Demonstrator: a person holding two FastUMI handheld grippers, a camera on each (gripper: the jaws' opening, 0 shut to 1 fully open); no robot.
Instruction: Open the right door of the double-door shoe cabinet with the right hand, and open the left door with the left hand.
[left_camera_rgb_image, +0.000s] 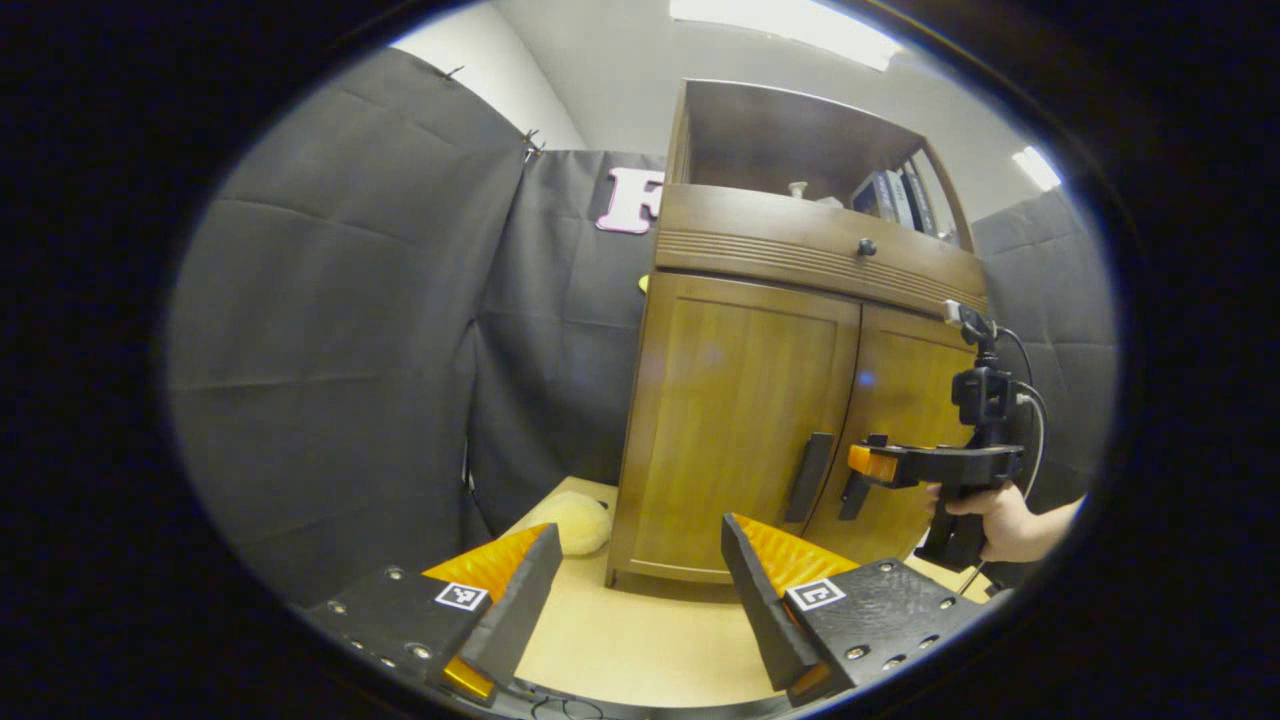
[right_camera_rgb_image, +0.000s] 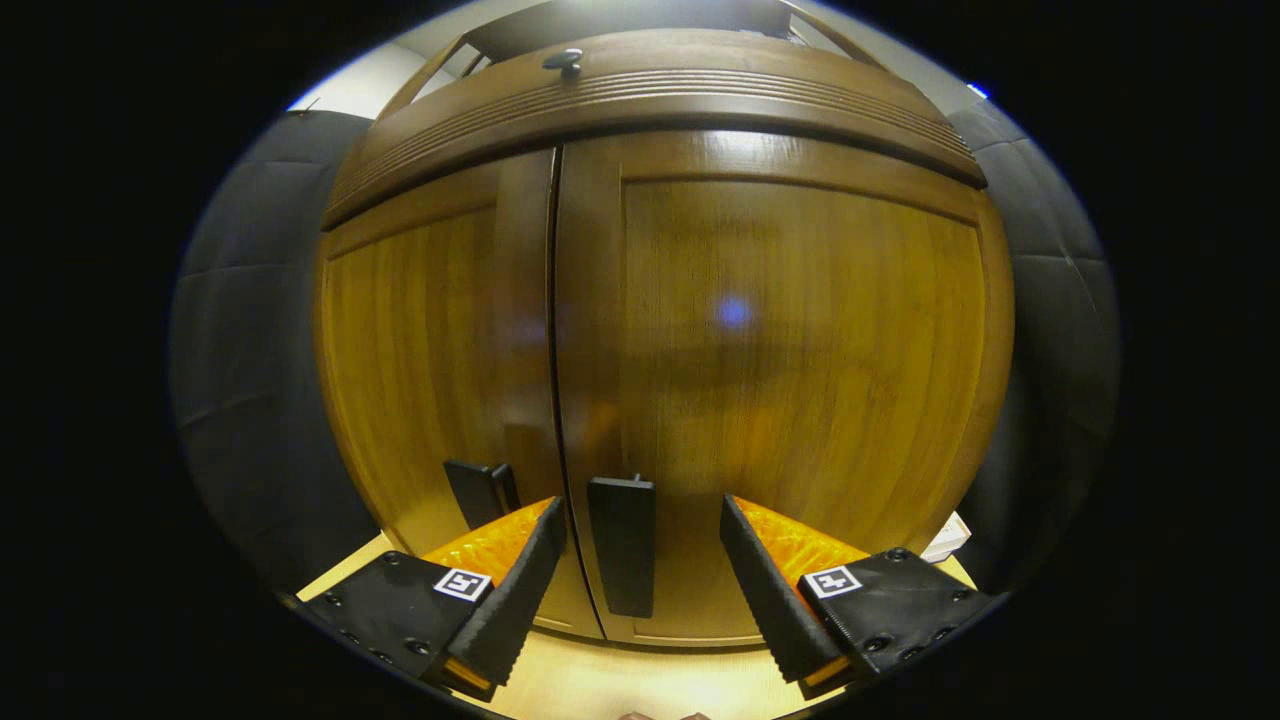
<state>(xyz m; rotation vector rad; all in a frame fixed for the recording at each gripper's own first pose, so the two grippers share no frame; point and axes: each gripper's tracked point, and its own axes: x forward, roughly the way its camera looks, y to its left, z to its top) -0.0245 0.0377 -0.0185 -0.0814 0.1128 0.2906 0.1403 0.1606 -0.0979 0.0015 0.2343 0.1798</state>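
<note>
Right claw (right_camera_rgb_image: 640, 560) straddles upright right-door handle (right_camera_rgb_image: 621, 545), untouched.

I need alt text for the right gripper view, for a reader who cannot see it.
The open right gripper frames the dark handle of the closed right door of a wooden shoe cabinet without touching it. The left door beside it is also closed.

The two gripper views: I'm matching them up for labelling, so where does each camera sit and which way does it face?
Left gripper view: rides the left gripper, back from the cabinet, facing it obliquely; the right gripper and hand show.
Right gripper view: rides the right gripper, close, facing the right door handle between open fingers.
Shared: both doors, closed.
</note>
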